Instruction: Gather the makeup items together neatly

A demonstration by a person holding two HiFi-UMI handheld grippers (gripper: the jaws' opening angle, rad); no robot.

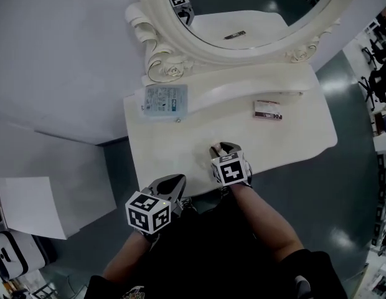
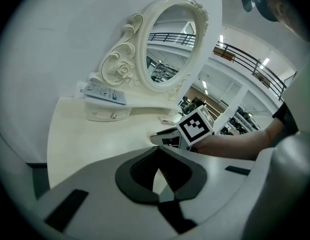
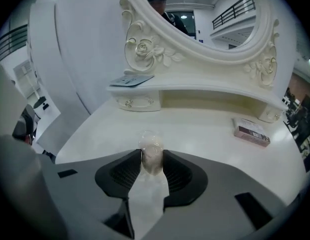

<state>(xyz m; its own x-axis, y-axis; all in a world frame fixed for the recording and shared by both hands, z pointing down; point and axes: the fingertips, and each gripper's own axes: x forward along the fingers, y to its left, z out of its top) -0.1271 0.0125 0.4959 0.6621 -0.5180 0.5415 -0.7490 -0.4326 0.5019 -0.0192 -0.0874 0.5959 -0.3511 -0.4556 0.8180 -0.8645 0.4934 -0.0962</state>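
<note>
One small pale clear-capped tube (image 3: 150, 146), clamped in right gripper (image 3: 151, 161), is to be set gently beside small pinkish carton (image 3: 251, 132) w/o tipping; left gripper (image 2: 157, 176) closed, empty.

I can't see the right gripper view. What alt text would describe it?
The right gripper clamps a small pale bottle over a white vanity table. Behind are a pink box at right, a flat packet on a low shelf at left, and an ornate oval mirror.
</note>
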